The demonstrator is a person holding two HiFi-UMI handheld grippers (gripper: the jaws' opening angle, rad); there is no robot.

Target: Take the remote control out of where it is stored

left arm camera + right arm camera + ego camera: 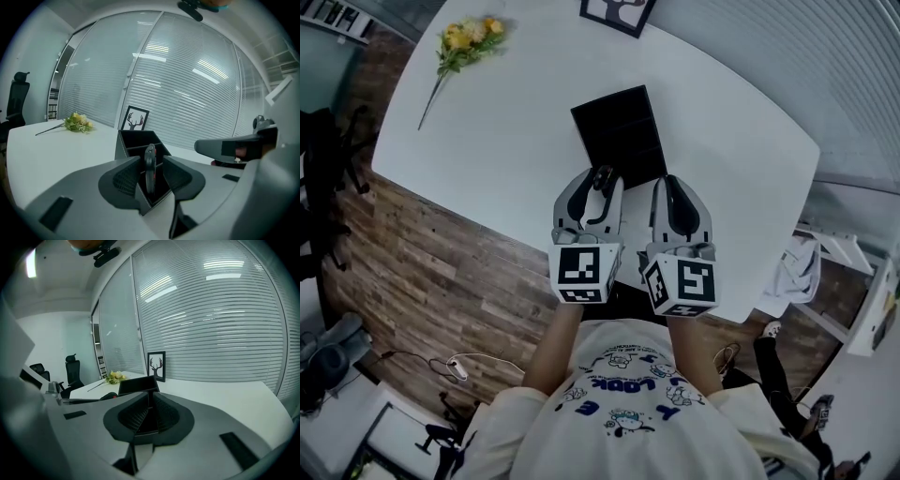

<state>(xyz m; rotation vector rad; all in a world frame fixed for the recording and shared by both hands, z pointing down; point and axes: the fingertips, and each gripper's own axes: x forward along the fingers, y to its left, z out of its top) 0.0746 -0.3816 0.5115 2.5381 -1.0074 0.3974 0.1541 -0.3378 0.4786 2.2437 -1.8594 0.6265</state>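
remote (pixel 149 161): upright in box (pixel 133 138), near slot
left gripper (pixel 151 172): jaws wide, straddling remote, not pressing
right gripper (pixel 149 405): closed, empty
next: centre, clamp, lift straight (box may tip)

The person's pale shirt (pixel 623 412), nearest the camera, carries blue print. Seen upside down, one word looks like "LOOK"; the rest is too small to read. The marker cubes (pixel 583 272) on the left gripper (pixel 602 176) and right gripper (pixel 672 185) show only black-and-white square codes.
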